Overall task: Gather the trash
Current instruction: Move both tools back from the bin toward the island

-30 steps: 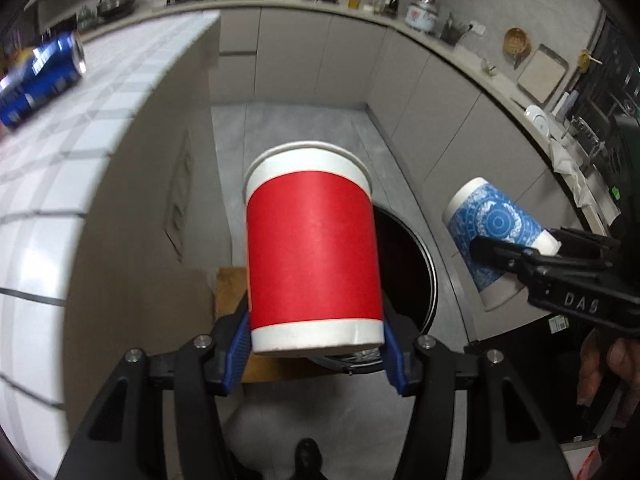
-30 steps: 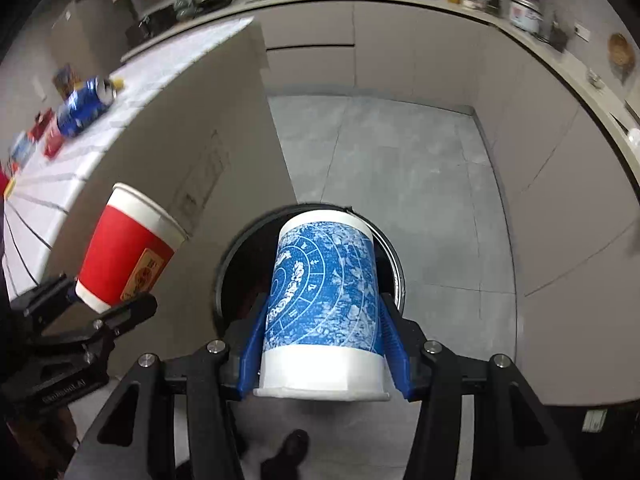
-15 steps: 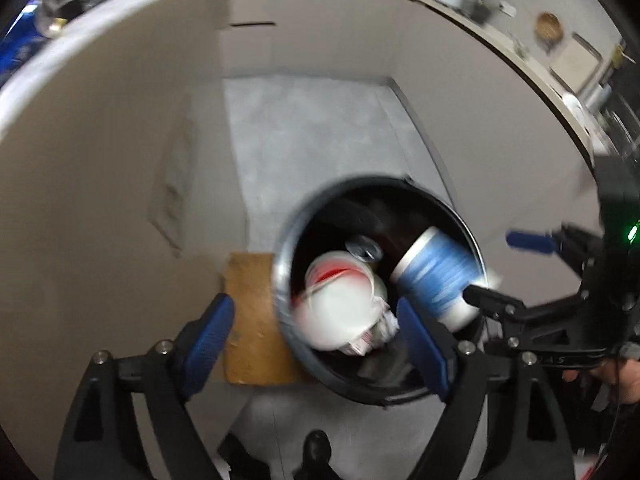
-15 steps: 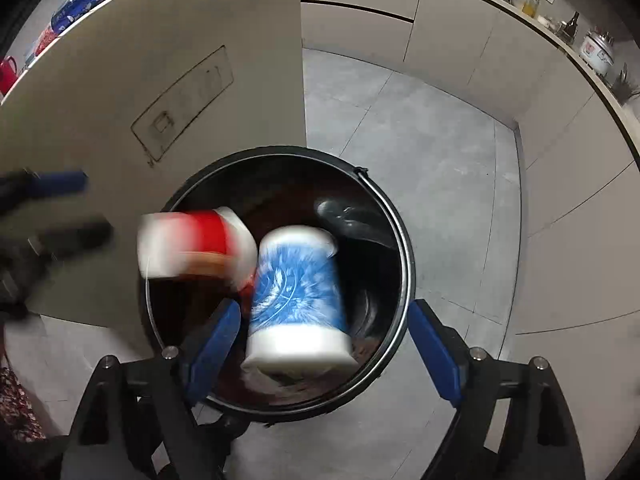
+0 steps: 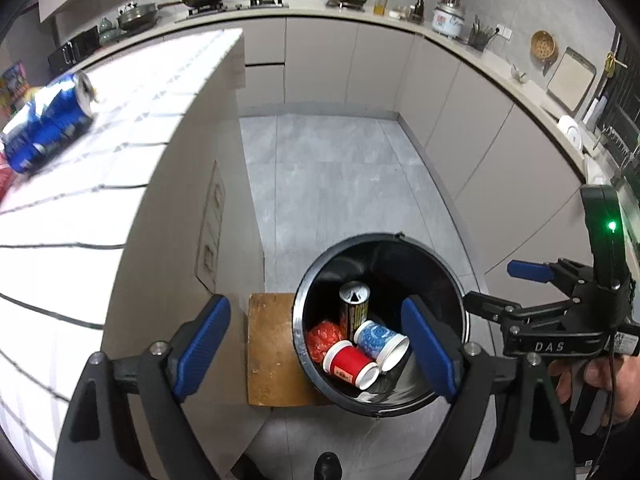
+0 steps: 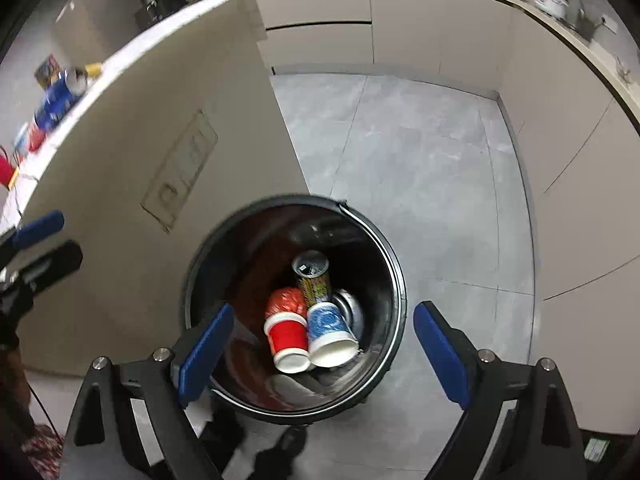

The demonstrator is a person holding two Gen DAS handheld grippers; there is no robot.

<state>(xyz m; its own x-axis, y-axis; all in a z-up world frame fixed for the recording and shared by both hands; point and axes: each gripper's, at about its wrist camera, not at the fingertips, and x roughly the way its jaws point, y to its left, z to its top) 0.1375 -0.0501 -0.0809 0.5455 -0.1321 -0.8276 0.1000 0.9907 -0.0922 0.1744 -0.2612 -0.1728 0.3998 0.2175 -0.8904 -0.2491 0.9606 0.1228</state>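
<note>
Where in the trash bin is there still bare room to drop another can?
The bin's far, right-hand side is bare, behind the upright can. Its near side is crowded: red cup, blue cup and a red wrapper lie touching.

white letters "das" stand on the right tongs (image 5: 490,288).

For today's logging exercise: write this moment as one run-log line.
left gripper: open, empty | right gripper: open, empty | red cup, blue cup: in bin | blue can: on counter
</note>
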